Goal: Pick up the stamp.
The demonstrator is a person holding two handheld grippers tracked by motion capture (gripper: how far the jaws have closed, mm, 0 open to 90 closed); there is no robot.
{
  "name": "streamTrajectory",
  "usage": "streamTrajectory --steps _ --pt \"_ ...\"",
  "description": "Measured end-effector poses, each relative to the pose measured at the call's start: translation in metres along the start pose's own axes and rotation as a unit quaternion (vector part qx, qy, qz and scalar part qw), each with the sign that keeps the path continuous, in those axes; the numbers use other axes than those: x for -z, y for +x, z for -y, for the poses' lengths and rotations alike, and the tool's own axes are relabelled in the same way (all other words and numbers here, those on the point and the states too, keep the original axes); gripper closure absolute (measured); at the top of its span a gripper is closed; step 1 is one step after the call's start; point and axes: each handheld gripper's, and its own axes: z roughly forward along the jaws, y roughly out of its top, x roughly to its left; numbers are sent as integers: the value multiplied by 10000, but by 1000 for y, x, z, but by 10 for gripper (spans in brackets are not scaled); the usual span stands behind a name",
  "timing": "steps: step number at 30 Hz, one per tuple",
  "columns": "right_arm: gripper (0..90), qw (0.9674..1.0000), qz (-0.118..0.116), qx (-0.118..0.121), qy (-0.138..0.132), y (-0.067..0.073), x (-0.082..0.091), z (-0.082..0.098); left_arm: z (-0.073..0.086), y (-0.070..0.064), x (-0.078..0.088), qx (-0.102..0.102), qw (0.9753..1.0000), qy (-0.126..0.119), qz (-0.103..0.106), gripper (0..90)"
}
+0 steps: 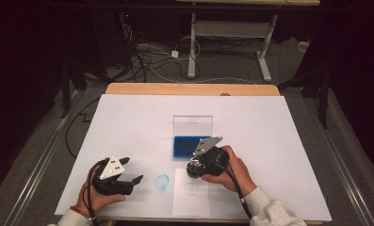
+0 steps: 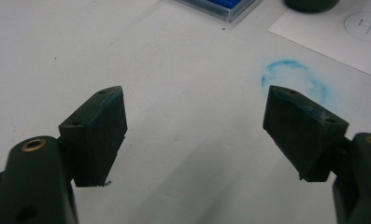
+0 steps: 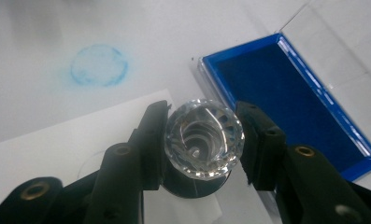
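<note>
My right gripper [image 1: 194,167] [image 3: 204,112] is shut on a stamp [image 3: 204,140] with a clear faceted knob and a dark round base. It holds the stamp over the upper edge of a white paper sheet [image 1: 190,195] [image 3: 57,154], beside an open blue ink pad [image 1: 187,146] [image 3: 286,98]. The sheet bears a faint printed circle [image 1: 191,188] [image 2: 365,23]. My left gripper [image 1: 133,170] [image 2: 195,121] stands open near the table's front left, with bare white surface between its jaws. A blue ring-shaped ink smudge [image 1: 162,182] [image 2: 290,77] [image 3: 99,65] lies just beyond its right jaw.
The ink pad's clear lid [image 1: 192,125] stands upright behind it. A white board [image 1: 128,122] covers the wooden table [image 1: 189,88]. Beyond the far edge the floor holds cables and another table's legs [image 1: 192,47].
</note>
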Motion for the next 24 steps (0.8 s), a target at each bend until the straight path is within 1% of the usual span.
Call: streamTrajectory --steps 1,3,5,6,7,8,9,10,12,13,16,17,18,19,22,24 --pt "570 9999 56 -48 -123 0 5 0 0 0 0 -8 10000 -2 -17 209" --pt "571 9998 61 -62 -168 -1 8 1 0 0 0 0 10000 -22 -3 209" --pt "570 9993 119 -80 -341 -2 14 1 -1 -1 0 -12 10000 -26 19 209" --pt "571 9988 159 -97 -462 -2 22 1 -1 -1 0 -8 10000 -47 41 209" --pt "571 9985 182 -105 -512 -1 26 1 -1 -2 0 -18 10000 -64 34 209" --pt "571 9985 182 -105 -512 -1 26 1 -1 -2 0 -32 10000 -77 15 209" --pt "571 9975 197 -82 -670 0 33 1 -2 -2 0 -36 10000 -91 -9 209" --pt "571 9975 197 -82 -670 0 33 1 -2 -3 0 -39 9999 -114 -18 209" --pt "571 9959 239 -52 -875 0 43 1 -2 -3 -1 -41 9999 -138 -35 209" --pt "571 9952 261 -64 -936 1 47 1 -3 -3 -1 -39 9999 -141 -30 209" --pt "571 9940 311 -51 -1048 1 53 0 -3 -4 -3 -58 10000 -71 -19 209" --pt "571 9926 335 -55 -1168 1 59 0 -3 -4 -4 -64 10000 -61 -7 209" --pt "571 9926 335 -55 -1168 1 59 0 -3 -4 -4 -70 10000 -48 -9 209" --pt "571 9914 358 -50 -1260 1 63 0 -3 -3 -5 -60 10000 -38 -19 209" --pt "571 9900 377 -79 -1359 2 67 0 -2 -3 -7 -53 10000 -14 -9 209" --pt "571 9899 350 -60 -1373 1 68 -1 -3 -3 -8 -55 10000 -14 14 209"
